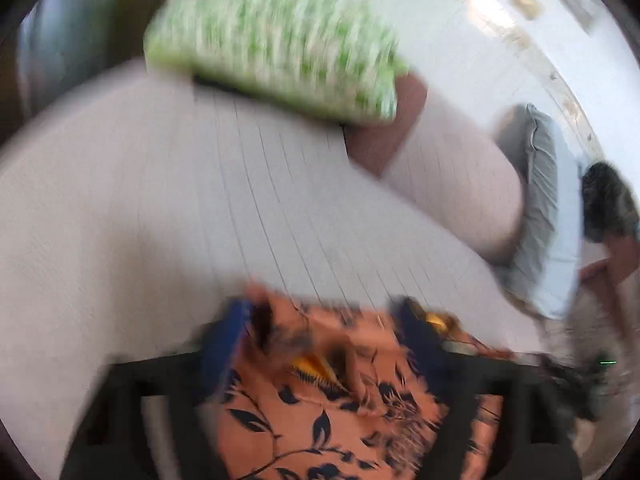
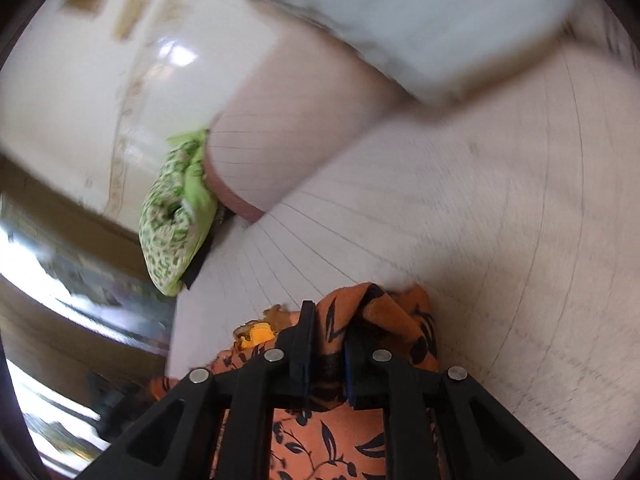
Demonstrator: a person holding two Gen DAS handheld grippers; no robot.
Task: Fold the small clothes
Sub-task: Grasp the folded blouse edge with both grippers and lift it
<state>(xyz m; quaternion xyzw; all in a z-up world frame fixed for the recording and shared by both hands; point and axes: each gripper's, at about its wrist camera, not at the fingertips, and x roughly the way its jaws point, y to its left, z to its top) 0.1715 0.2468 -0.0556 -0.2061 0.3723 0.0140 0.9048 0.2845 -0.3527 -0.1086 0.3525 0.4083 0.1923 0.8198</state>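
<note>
An orange garment [image 1: 328, 400] with a dark blue leaf print lies on a pale striped bed cover [image 1: 160, 220]. My left gripper [image 1: 324, 320] is open, its blue fingers wide apart, with the garment's bunched edge between them; the view is blurred. In the right wrist view my right gripper [image 2: 330, 344] is shut on a bunched fold of the same garment [image 2: 384, 316], which hangs below it over the cover [image 2: 480, 240].
A green and white patterned pillow [image 1: 276, 48] lies at the far end of the bed, also in the right wrist view [image 2: 176, 216]. A grey-blue pillow [image 1: 548, 208] and a person's dark hair [image 1: 608, 200] are at the right. A pale pillow [image 2: 420, 20] is ahead of the right gripper.
</note>
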